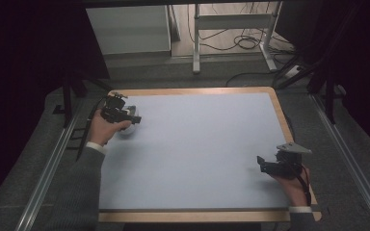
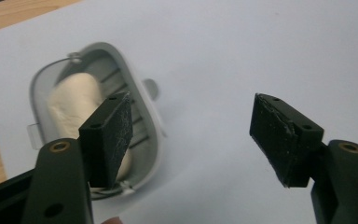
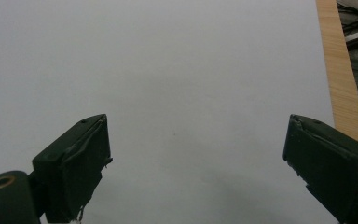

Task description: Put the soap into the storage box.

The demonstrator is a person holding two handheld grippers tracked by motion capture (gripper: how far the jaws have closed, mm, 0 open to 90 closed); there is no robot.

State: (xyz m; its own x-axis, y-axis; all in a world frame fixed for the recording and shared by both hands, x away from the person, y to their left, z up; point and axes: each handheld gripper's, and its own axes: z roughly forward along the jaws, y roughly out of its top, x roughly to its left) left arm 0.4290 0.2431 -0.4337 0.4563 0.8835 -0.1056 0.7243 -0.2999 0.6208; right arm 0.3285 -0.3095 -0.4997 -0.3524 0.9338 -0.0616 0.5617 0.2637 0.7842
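Two black jaws of the left gripper [image 2: 191,140] stand apart with nothing between them. Just behind its one jaw sits a small grey dish [image 2: 42,88] with a rounded rim and ribs inside. A pale, cream lump like soap [image 2: 72,100] lies in the dish. In the high view the dish [image 1: 131,126] is near the far left corner of the white table [image 1: 197,144], beside the left hand. The right gripper [image 1: 265,166] is well apart, with its jaws wide and empty.
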